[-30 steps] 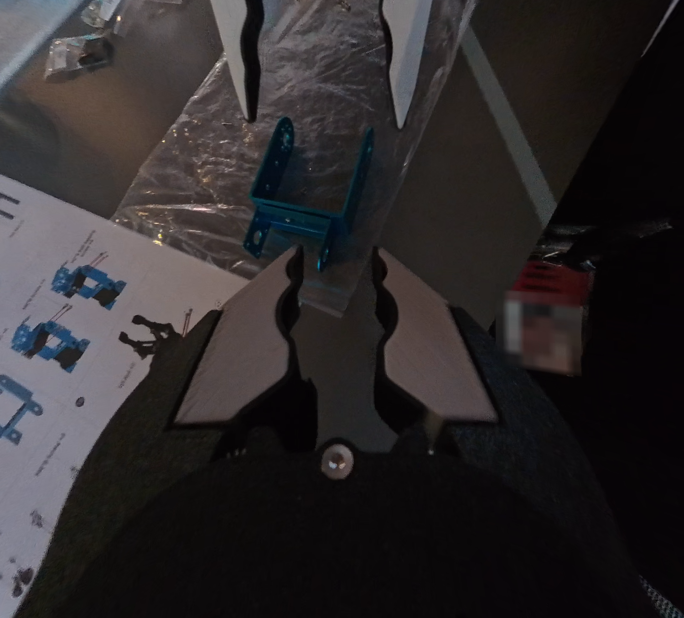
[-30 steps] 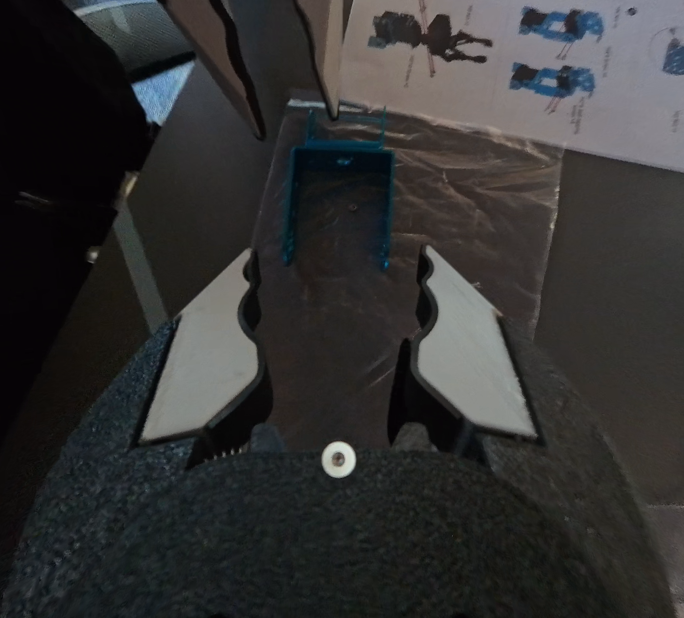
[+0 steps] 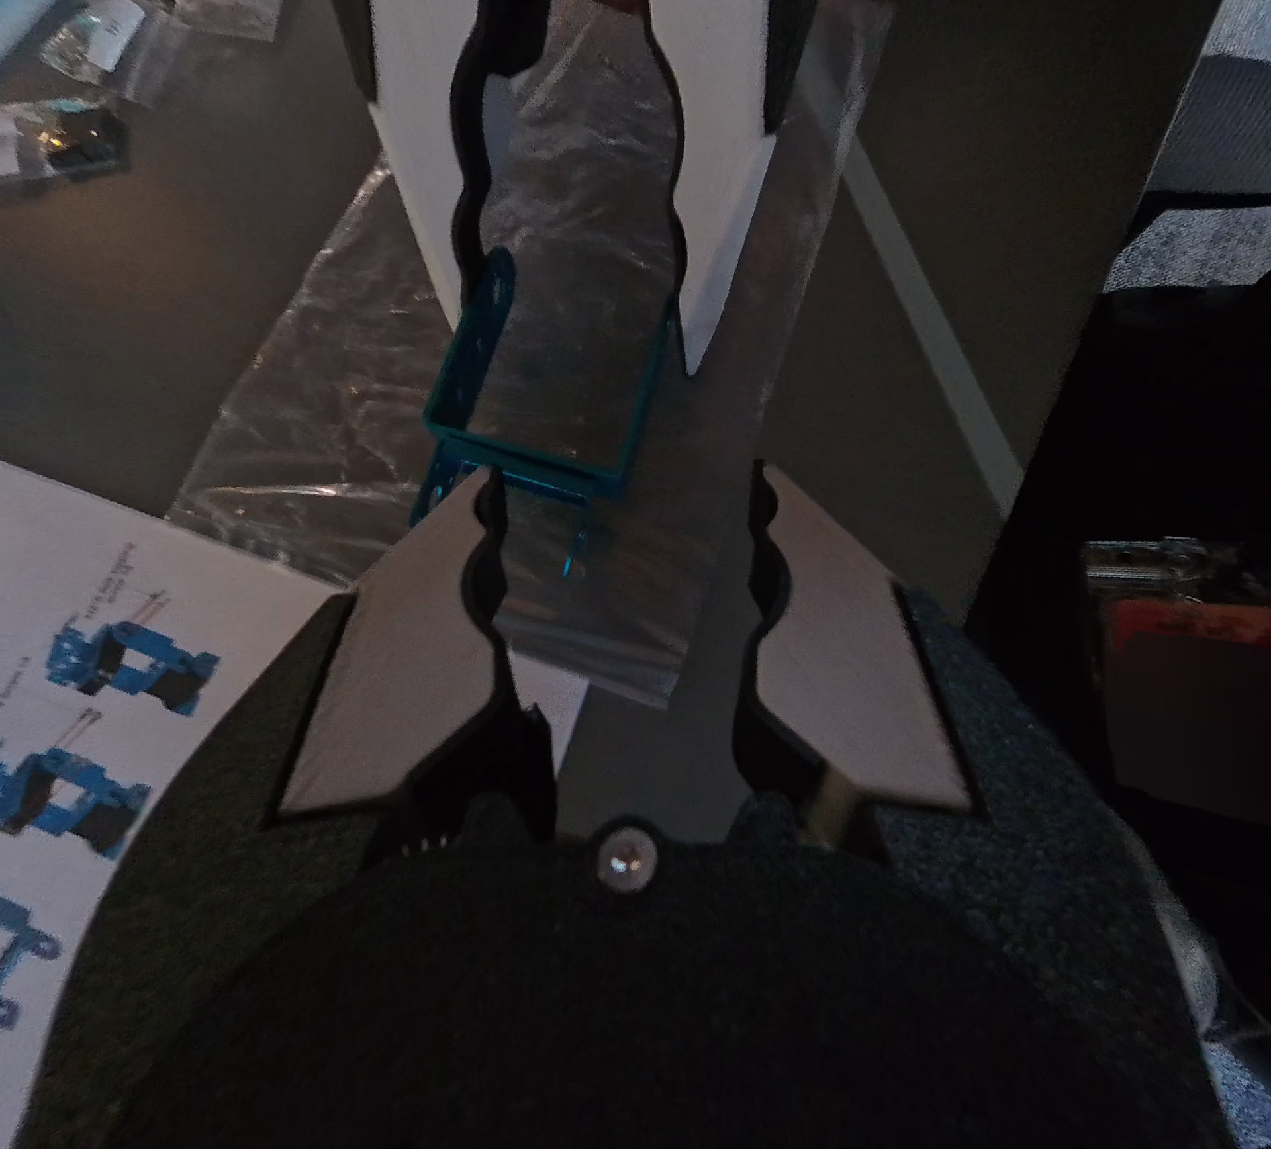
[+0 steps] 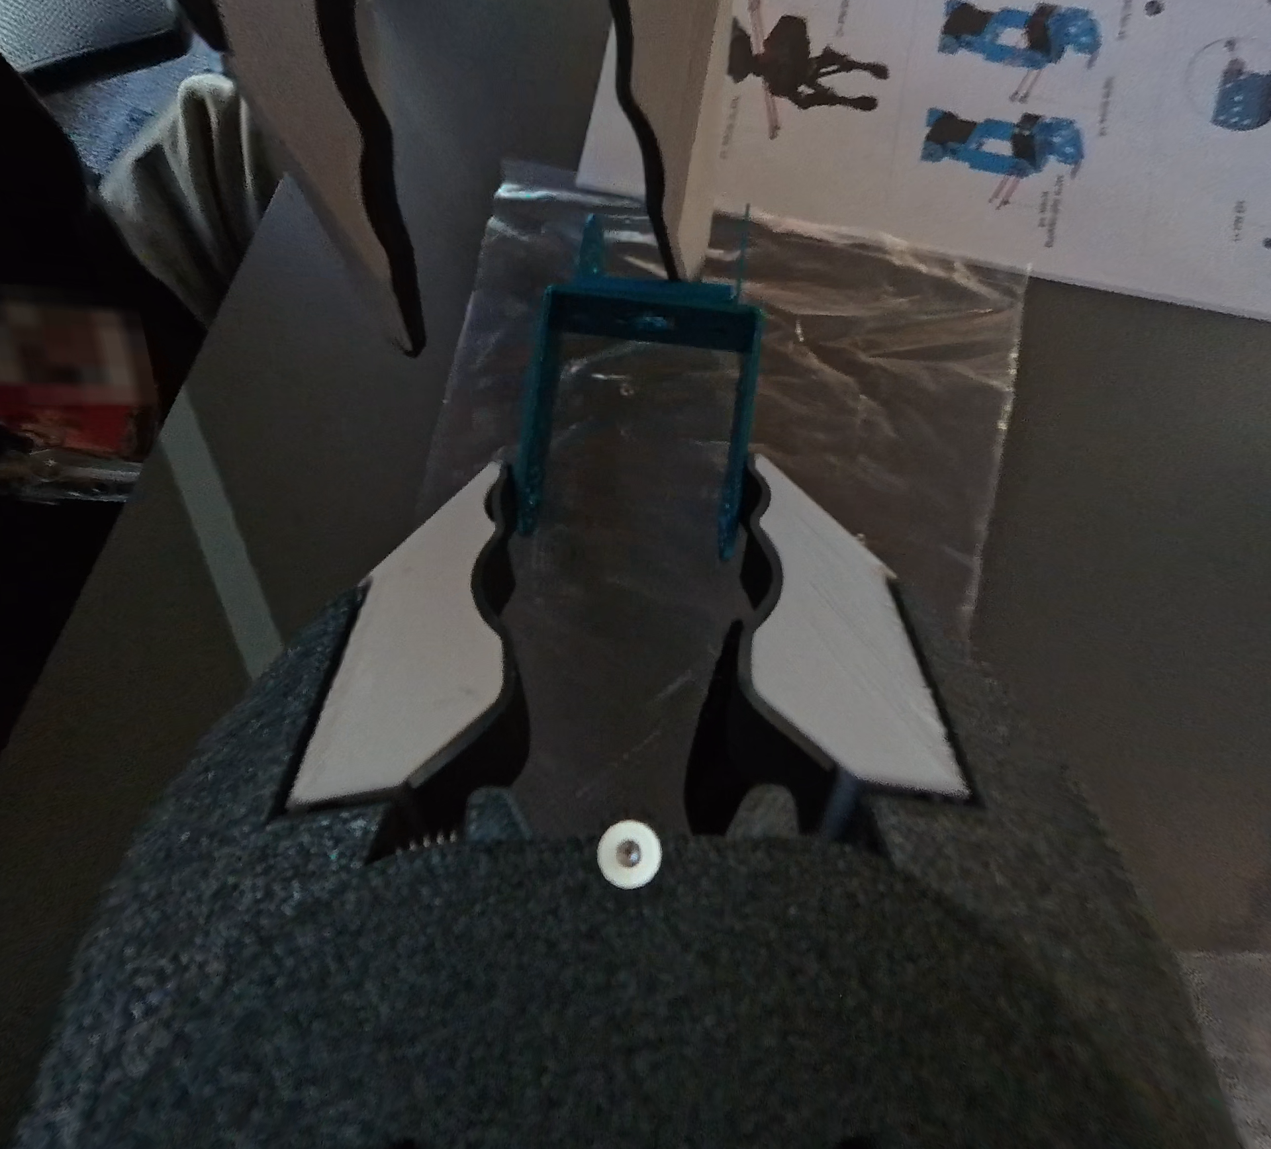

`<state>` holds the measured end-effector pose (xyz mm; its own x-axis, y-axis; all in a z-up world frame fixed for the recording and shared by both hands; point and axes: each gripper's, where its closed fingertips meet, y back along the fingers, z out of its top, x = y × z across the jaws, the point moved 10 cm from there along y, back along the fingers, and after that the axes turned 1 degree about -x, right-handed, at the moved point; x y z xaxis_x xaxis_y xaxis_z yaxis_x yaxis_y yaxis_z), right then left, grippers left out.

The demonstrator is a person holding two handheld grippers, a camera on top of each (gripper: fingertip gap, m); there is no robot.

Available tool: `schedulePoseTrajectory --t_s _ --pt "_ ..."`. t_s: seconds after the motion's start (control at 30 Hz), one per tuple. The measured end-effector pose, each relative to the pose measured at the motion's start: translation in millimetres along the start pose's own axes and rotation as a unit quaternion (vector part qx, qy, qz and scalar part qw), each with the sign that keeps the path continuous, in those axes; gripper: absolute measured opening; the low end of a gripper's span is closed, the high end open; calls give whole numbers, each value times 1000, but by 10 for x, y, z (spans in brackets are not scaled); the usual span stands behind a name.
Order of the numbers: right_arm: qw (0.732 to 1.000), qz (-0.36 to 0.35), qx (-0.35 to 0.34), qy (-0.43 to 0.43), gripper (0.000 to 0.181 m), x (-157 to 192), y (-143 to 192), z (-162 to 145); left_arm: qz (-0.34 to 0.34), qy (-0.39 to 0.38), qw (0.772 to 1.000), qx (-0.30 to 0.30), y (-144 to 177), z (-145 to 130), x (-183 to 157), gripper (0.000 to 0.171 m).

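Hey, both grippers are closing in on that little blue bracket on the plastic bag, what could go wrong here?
1. The right gripper is open around both thin arms of the blue U-shaped bracket; squeezing might bend them or make the bracket pop out.
2. The bracket lies on a crinkled clear plastic bag, so it may slide.
3. The left gripper, also open, faces the right one closely; their fingertips might collide.
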<state>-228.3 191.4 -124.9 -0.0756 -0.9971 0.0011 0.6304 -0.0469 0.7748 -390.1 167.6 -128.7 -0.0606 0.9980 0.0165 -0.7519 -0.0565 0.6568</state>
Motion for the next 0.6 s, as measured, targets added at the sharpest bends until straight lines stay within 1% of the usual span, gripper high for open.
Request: schedulePoseTrajectory --t_s 0.1,0.2,0.33,0.47,0.6 --pt "1000 -18 12 6 66 -124 79 30 3 -17 1000 2 5 85 131 71" --pt "999 -35 26 -4 67 -319 114 48 -1 -28 999 15 -20 166 366 71" --pt "999 -28 31 -28 68 -491 37 -5 -41 -28 998 42 -90 162 635 70" --pt "999 -18 33 -35 68 -519 -68 -96 -67 -25 996 51 -161 96 702 70" --pt "999 -10 13 -48 69 -531 -58 -126 -65 -19 997 42 -186 69 709 70"
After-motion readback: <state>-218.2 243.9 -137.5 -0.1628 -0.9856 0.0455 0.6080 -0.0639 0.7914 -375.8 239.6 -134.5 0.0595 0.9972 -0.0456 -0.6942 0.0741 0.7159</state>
